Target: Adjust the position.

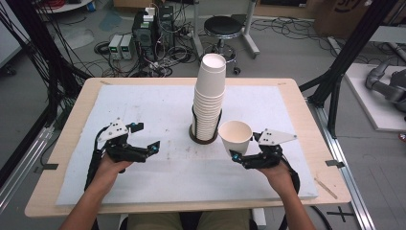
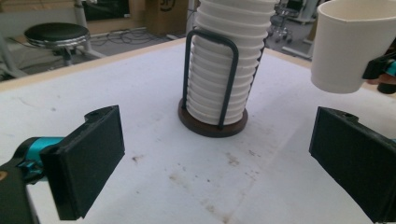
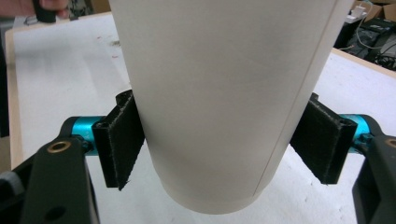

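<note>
Smooth, tapered paper cup [image 3: 219,102] sits gripped between seemingly felt-faced right tool [image 3: 224,140] pads.

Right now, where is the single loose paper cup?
In the high view, the paper cup is held upright off the table by the right gripper, just right of the cup stack in its black holder.

Tight in the middle, wide open on the left

The cup stack [image 1: 209,98] in its wire holder [image 2: 212,88] blocks the table's centre, the held cup [image 1: 235,136] sits just beside it, and bare white mat [image 1: 143,105] stretches left and front.
</note>
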Demonstrator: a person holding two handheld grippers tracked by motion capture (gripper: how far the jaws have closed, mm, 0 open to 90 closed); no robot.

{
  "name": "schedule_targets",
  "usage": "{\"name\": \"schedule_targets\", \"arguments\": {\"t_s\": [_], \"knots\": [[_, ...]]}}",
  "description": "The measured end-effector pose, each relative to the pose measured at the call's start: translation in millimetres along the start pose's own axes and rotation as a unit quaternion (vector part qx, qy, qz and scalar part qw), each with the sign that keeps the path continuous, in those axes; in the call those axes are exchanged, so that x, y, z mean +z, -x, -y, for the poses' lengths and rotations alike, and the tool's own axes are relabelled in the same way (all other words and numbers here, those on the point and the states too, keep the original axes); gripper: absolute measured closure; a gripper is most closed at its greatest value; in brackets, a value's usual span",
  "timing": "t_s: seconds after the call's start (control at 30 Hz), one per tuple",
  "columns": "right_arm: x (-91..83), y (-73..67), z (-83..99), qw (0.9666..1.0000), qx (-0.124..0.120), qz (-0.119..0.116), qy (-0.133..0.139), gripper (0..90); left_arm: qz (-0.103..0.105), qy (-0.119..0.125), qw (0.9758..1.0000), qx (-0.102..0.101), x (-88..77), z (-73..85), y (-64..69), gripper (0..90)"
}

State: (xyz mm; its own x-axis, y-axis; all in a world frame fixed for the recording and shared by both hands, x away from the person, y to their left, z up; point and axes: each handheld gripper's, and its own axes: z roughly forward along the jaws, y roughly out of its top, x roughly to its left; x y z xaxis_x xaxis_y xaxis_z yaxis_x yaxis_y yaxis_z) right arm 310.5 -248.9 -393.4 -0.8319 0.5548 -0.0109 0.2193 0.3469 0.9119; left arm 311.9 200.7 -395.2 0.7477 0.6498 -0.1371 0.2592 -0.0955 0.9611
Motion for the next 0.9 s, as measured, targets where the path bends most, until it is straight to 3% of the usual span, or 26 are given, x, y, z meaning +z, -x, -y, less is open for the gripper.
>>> {"name": "schedule_targets", "arguments": {"t_s": [0.07, 0.1, 0.23, 0.4, 0.53, 0.9], "knots": [[-2.6, 1.6, 2.9, 0.9999, 0.005, 0.008, 0.007, 24.3, 0.004, 0.029, 0.9995, -0.013, -4.6, 5.6, -2.3, 3.3], [-3.7, 2.1, 3.6, 0.9999, 0.007, 0.01, 0.009, 24.3, -0.007, 0.039, 0.9991, -0.016, -6.9, 6.8, -3.0, 3.3], [-11.3, 3.9, 7.9, 0.9992, 0.017, 0.029, 0.02, 24.2, -0.016, 0.061, 0.9977, -0.023, -17.0, 12.7, -8.0, 3.3], [-21.4, 7.4, 12.7, 0.9976, 0.031, 0.049, 0.038, 24.1, -0.022, 0.068, 0.9972, -0.022, -21.9, 15.3, -12.2, 3.3], [-25.1, 9.6, 13.9, 0.9963, 0.037, 0.06, 0.05, 24.1, -0.023, 0.063, 0.9977, -0.011, -20.7, 15.9, -11.5, 3.3], [-26.9, 10.0, 13.9, 0.9955, 0.043, 0.061, 0.058, 23.8, -0.022, 0.068, 0.9974, -0.007, -20.6, 15.0, -10.9, 3.3]]}}
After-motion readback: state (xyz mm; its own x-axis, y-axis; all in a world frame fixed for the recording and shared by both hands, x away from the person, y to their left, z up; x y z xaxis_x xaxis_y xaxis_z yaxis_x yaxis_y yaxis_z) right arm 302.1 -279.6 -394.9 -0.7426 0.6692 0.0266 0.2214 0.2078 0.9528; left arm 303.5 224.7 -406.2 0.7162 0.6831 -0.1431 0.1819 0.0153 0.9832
